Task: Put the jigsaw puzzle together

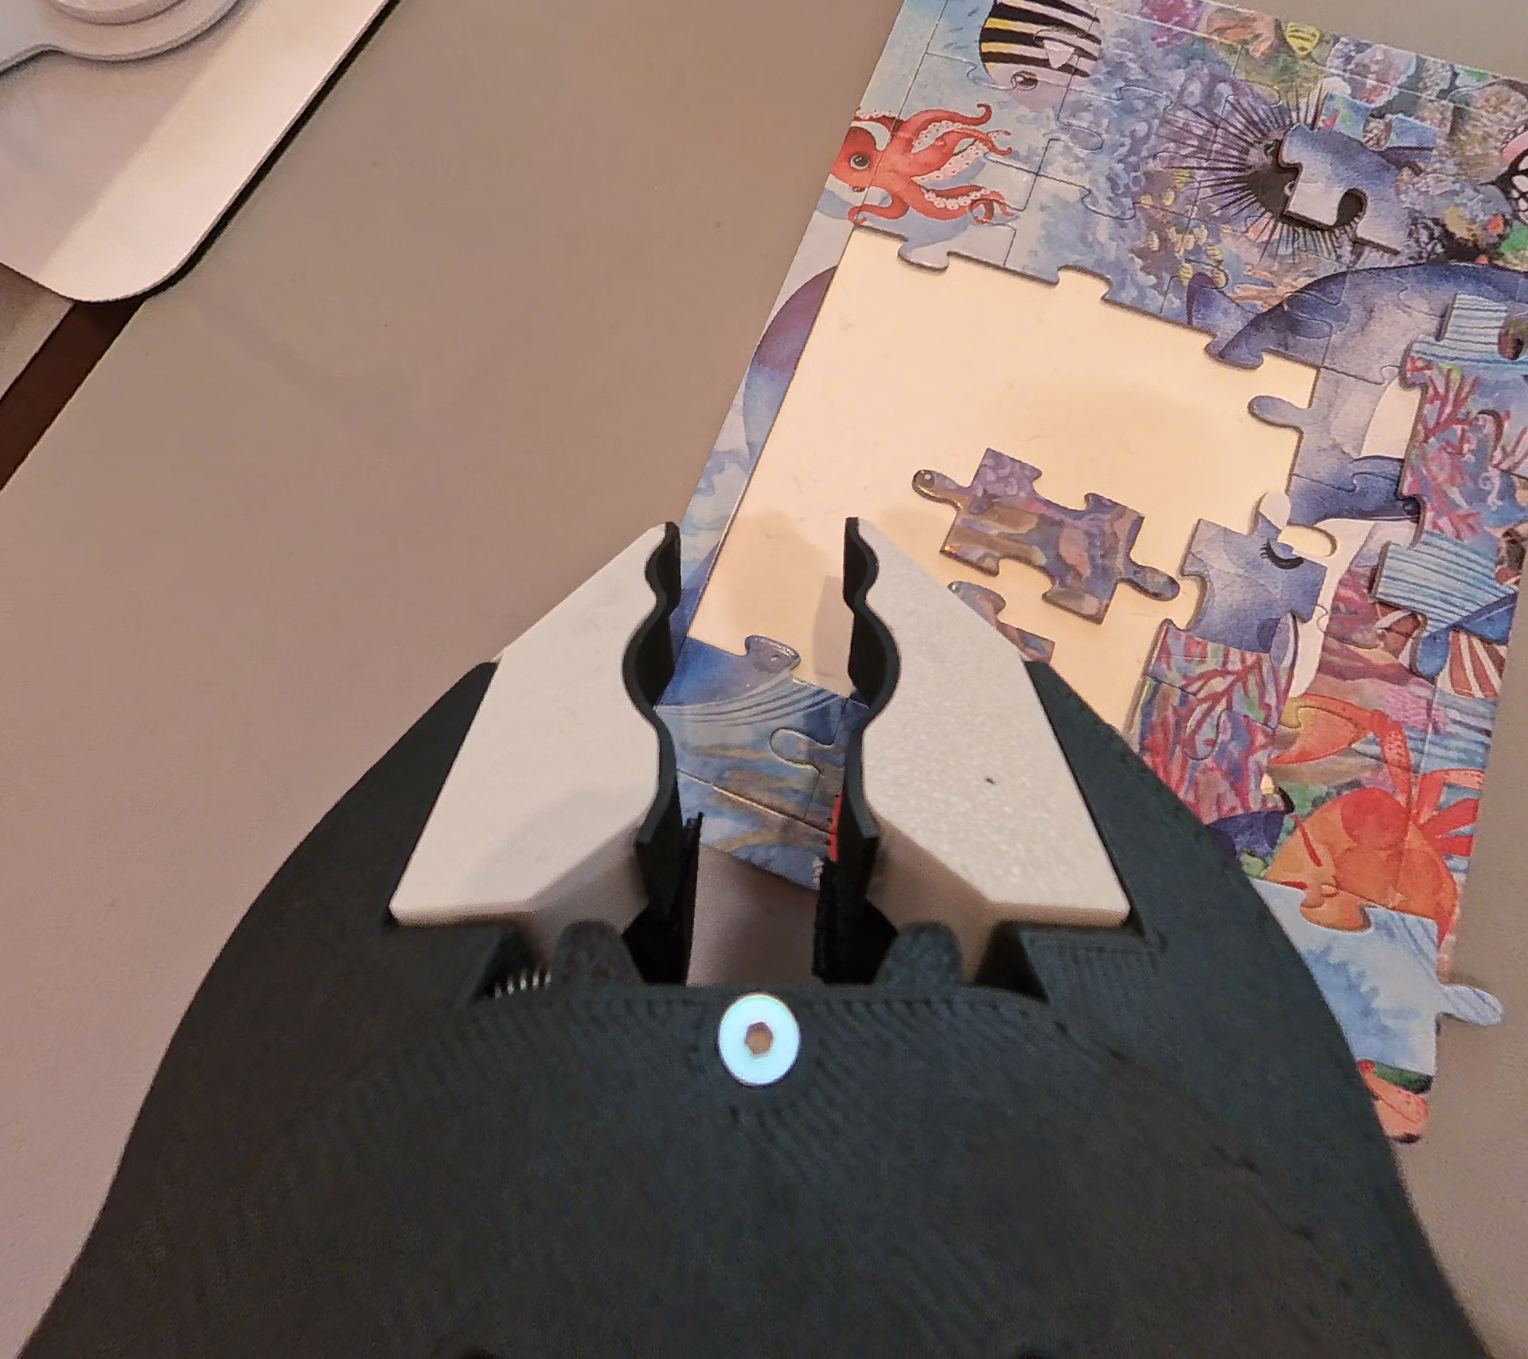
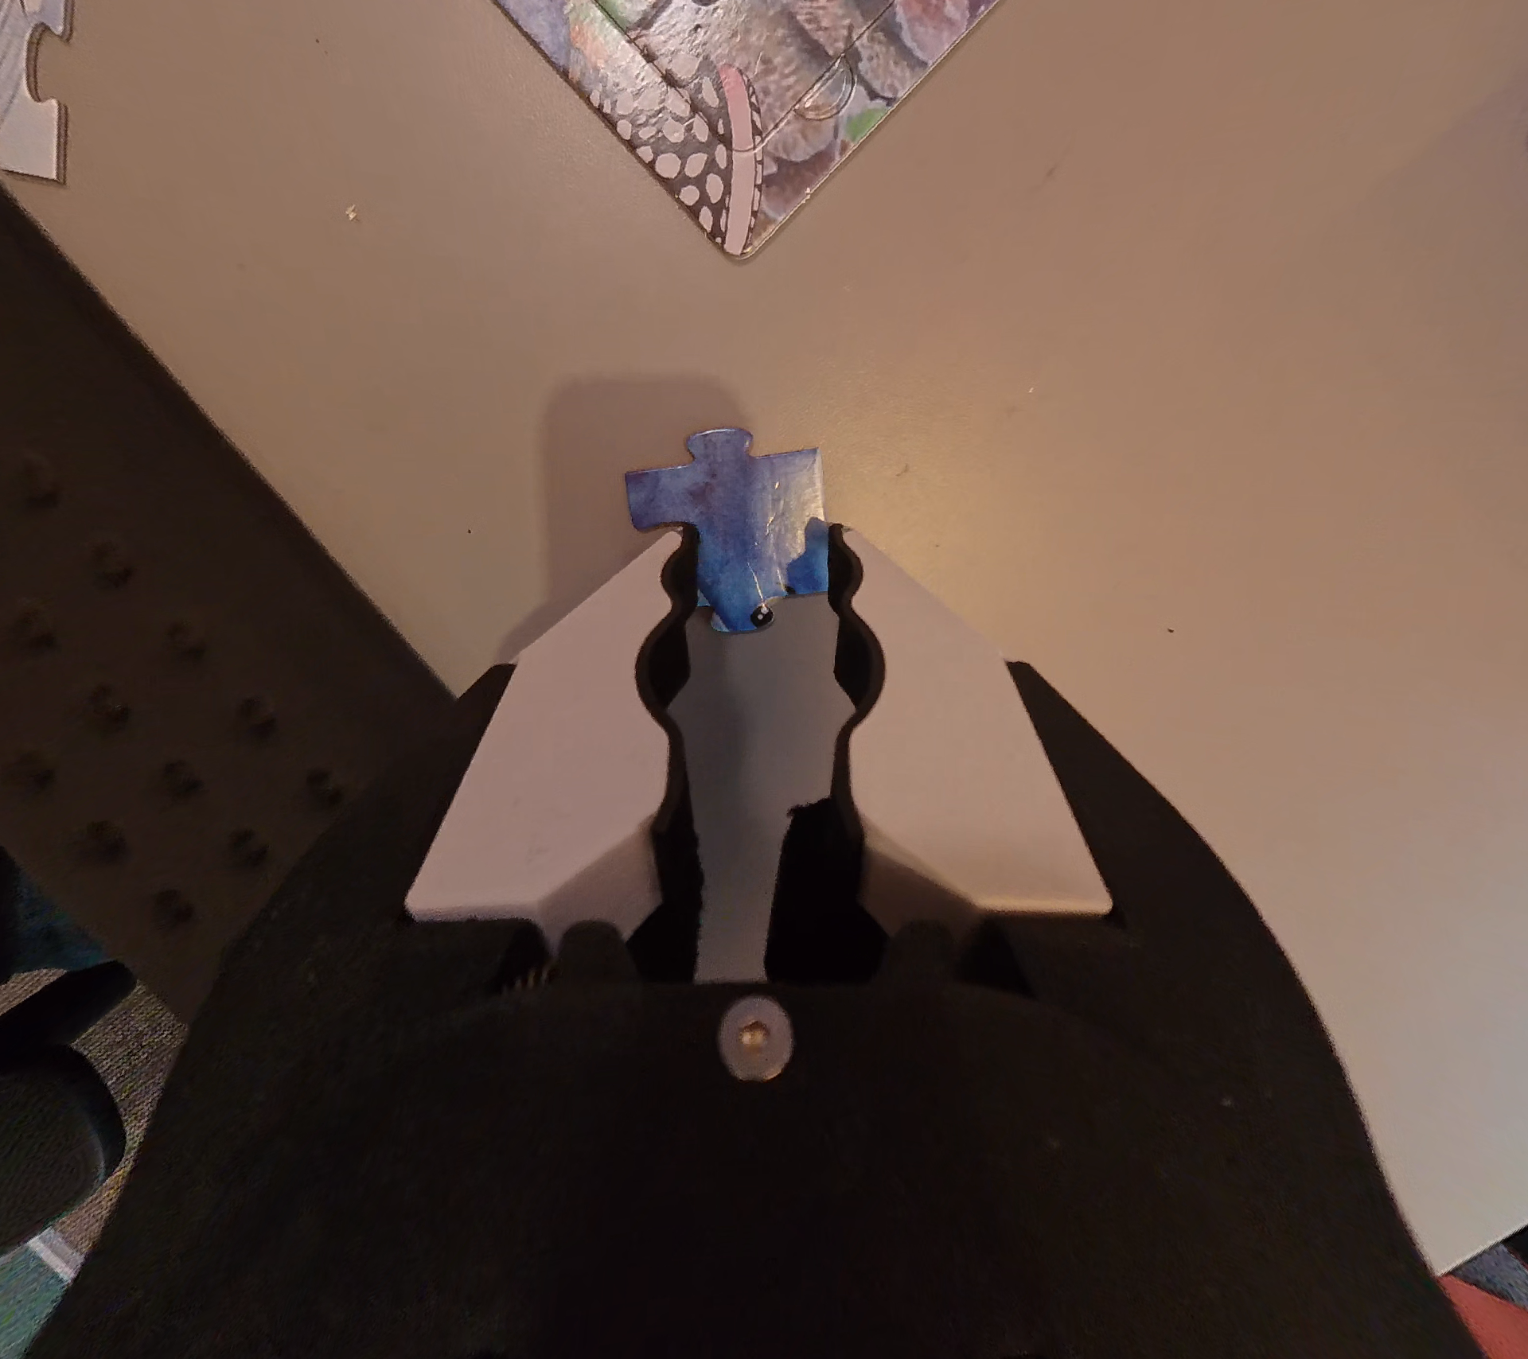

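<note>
Right wrist view: the right gripper (image 2: 756,534) is pinching a blue puzzle piece (image 2: 728,501) at its tips; carrying it level should prevent slipping. The left gripper (image 1: 762,534) is hovering with jaws apart, empty.

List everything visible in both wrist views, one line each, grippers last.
puzzle board: one, sea picture, partly filled, on the table, pale bare gap in the middle
loose pieces in the gap: at least two, blue-purple
stray pieces: two, pale blue, left of the board in the right wrist view
held piece: one, blue, between the right fingers
table: one, beige
white card pack: one, clear round blister, far left
left hand-held gripper: black and white, open over the board's near edge
right hand-held gripper: black and white, shut on the held piece
</note>
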The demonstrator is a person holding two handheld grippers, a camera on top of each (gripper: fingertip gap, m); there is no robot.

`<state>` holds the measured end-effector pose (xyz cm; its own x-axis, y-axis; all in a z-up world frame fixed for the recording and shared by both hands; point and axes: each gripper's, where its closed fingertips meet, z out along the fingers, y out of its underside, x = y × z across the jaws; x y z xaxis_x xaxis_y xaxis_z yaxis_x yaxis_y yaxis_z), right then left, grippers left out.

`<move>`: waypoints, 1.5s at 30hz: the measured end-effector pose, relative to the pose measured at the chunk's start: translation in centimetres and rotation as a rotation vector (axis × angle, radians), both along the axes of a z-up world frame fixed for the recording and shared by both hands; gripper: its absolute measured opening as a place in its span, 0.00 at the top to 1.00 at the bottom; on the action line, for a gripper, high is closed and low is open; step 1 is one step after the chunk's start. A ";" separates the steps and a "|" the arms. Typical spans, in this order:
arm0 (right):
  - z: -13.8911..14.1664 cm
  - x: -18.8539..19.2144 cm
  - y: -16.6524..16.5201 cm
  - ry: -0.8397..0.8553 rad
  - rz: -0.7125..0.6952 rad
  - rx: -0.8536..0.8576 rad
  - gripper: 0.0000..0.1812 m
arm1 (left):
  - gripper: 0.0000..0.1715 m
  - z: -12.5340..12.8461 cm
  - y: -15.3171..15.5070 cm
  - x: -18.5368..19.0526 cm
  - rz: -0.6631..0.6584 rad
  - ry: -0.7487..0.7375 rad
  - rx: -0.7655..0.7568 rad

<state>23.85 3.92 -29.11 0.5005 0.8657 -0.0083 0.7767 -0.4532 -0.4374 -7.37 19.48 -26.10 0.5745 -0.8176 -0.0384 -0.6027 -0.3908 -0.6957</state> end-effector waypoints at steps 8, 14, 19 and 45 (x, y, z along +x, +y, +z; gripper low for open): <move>0.3 -0.1 0.0 -0.010 0.015 0.049 0.84 | 0.78 0.1 0.0 -0.1 0.002 -0.001 0.003; 1.8 -1.2 0.5 -0.063 0.082 0.178 0.84 | 0.78 0.0 0.0 0.0 0.001 -0.001 0.003; 3.4 -3.0 1.0 -0.070 0.139 0.249 0.84 | 0.78 0.0 0.0 0.1 -0.003 0.001 0.002; 6.9 -19.5 11.2 -0.100 0.482 0.434 0.84 | 0.78 0.2 0.8 -0.7 0.024 -0.077 -0.019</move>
